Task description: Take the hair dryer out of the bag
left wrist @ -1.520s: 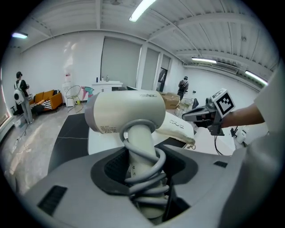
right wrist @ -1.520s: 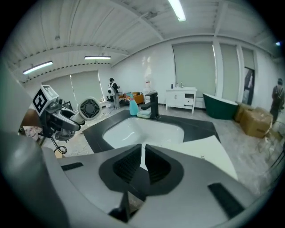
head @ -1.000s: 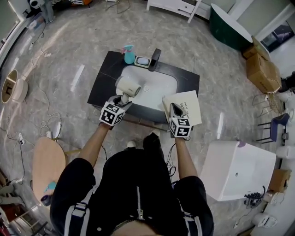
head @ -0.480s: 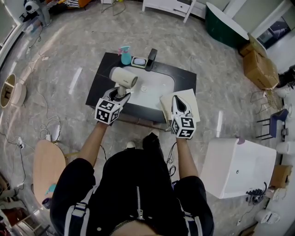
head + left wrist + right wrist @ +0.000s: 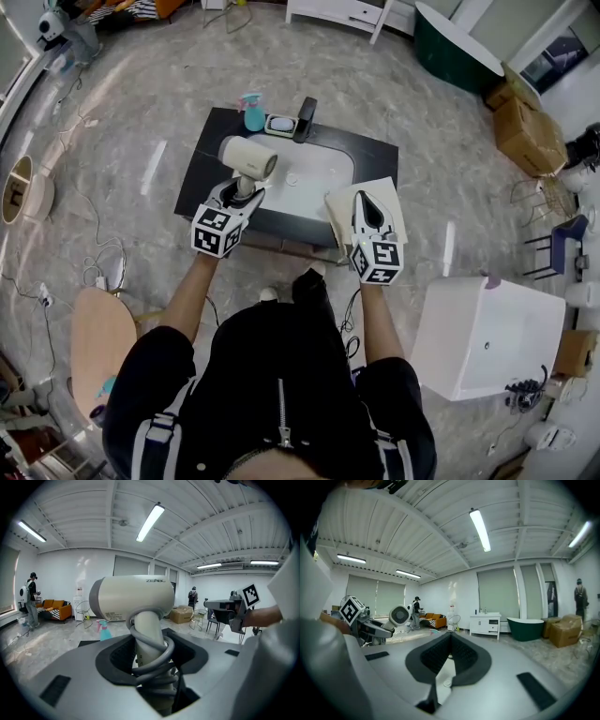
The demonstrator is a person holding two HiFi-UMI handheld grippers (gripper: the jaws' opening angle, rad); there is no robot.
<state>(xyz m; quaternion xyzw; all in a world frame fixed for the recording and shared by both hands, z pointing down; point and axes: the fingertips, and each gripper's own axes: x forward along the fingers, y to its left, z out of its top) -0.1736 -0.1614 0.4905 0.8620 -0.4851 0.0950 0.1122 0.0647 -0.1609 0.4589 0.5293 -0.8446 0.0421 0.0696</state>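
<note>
Head view: black sink counter [image 5: 210,157], marble floor [image 5: 131,89].

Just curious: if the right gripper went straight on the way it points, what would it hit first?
Nothing close, it seems. The right gripper points nearly level across open room. The far white cabinet looks first in line, though depth is unclear.
</note>
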